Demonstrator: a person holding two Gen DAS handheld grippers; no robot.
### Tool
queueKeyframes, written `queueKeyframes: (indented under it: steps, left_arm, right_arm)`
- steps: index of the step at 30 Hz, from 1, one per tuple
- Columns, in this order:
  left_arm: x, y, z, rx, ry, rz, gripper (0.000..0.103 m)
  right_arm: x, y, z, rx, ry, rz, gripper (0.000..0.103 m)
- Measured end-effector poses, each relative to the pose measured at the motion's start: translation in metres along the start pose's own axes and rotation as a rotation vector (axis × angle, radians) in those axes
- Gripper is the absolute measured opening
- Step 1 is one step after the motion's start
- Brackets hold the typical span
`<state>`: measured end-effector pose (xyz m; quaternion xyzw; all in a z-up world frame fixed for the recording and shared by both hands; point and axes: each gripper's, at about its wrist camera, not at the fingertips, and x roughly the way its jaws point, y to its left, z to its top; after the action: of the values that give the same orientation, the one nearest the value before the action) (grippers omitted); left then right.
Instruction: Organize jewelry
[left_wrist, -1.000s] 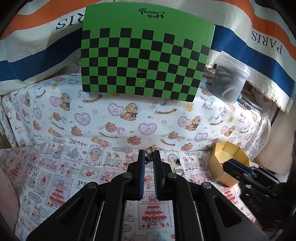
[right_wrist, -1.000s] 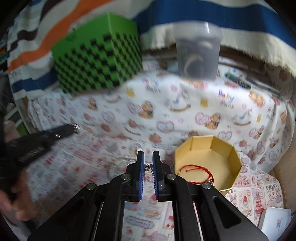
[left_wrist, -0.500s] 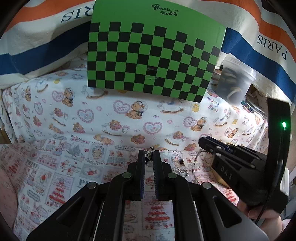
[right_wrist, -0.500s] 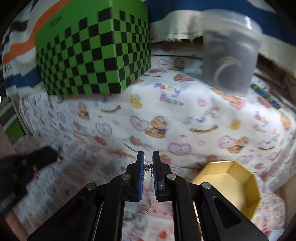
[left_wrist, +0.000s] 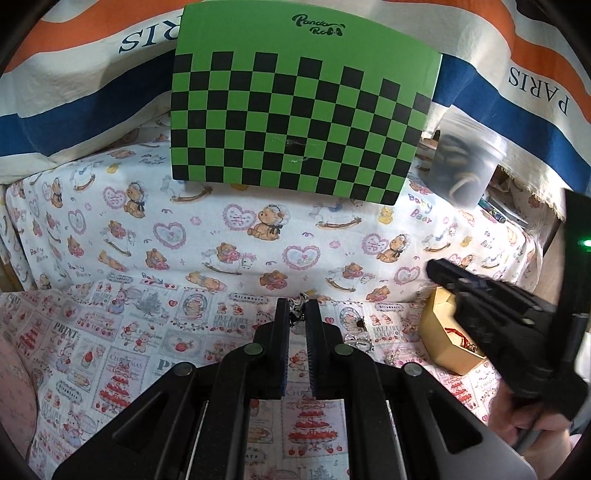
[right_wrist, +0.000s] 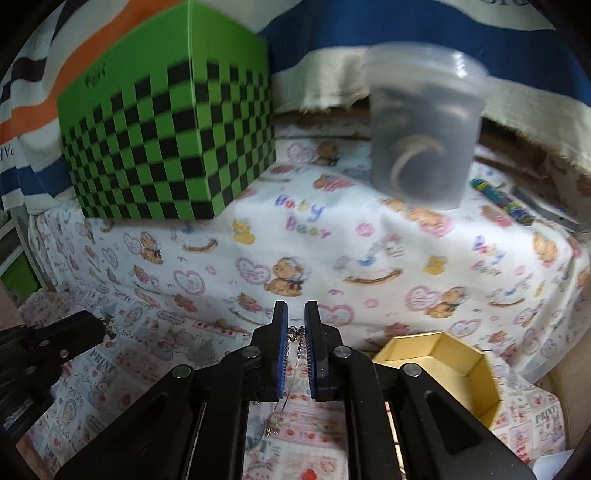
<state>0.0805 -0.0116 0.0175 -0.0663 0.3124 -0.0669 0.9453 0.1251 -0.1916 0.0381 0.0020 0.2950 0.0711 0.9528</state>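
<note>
We see our left gripper (left_wrist: 296, 314) with its 2 fingers (left_wrist: 282, 332) drawn narrow on a small silver chain piece (left_wrist: 295, 308) pinched at the tips, as it was 1 second ago. Our right gripper (right_wrist: 294, 325) also has its fingers (right_wrist: 280, 332) narrow, gripping a thin silver necklace (right_wrist: 293, 363) that hangs down between them; the grip is unchanged from half a second ago.

The gold hexagonal box (right_wrist: 454, 363) stands open near the right edge of the worktop (left_wrist: 110, 332), which is covered by a printed cloth. In the left wrist view a red cord bracelet (left_wrist: 460, 338) lies inside the box (left_wrist: 439, 343). More small silver pieces (left_wrist: 360, 343) lie on the cloth between the left gripper and the box.

Compared with half a second ago, the right gripper (left_wrist: 476, 302) in the left wrist view now sits farther right, over the box rather than in front of it. In the right wrist view the box shows more fully, and the left gripper (right_wrist: 92, 328) is clearer at the left.

The green checkered box (left_wrist: 295, 122) and a translucent lidded tub (right_wrist: 424, 140) stand toward the back edge.
</note>
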Motion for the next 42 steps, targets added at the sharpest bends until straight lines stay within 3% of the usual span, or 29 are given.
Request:
queueKeyframes:
  steps: [10, 13, 20, 26, 35, 37, 42]
  left_arm:
    - [-0.008, -0.009, -0.001, 0.019, -0.015, -0.019, 0.007]
    - [-0.016, -0.016, -0.001, 0.041, -0.036, -0.029, 0.007]
    - [-0.03, -0.042, -0.004, 0.105, -0.056, -0.075, 0.007]
    - [-0.044, -0.072, 0.004, 0.106, -0.032, -0.224, 0.007]
    - [0.006, -0.133, 0.013, 0.139, 0.086, -0.298, 0.008]
    - [0.019, -0.146, 0.011, 0.152, 0.118, -0.325, 0.008]
    - [0.055, -0.172, -0.002, 0.187, 0.163, -0.283, 0.008]
  right_arm:
    - [-0.085, -0.018, -0.004, -0.027, -0.175, -0.014, 0.01]
    - [-0.104, -0.031, -0.01, -0.001, -0.19, 0.005, 0.01]
    - [-0.107, -0.068, -0.026, 0.116, -0.172, 0.041, 0.01]
    - [-0.104, -0.1, -0.027, 0.226, -0.165, 0.076, 0.01]
    - [-0.11, -0.124, -0.025, 0.272, -0.266, 0.125, 0.01]
    - [-0.099, -0.127, -0.026, 0.274, -0.236, 0.104, 0.01]
    - [-0.067, -0.136, -0.035, 0.304, -0.144, 0.056, 0.01]
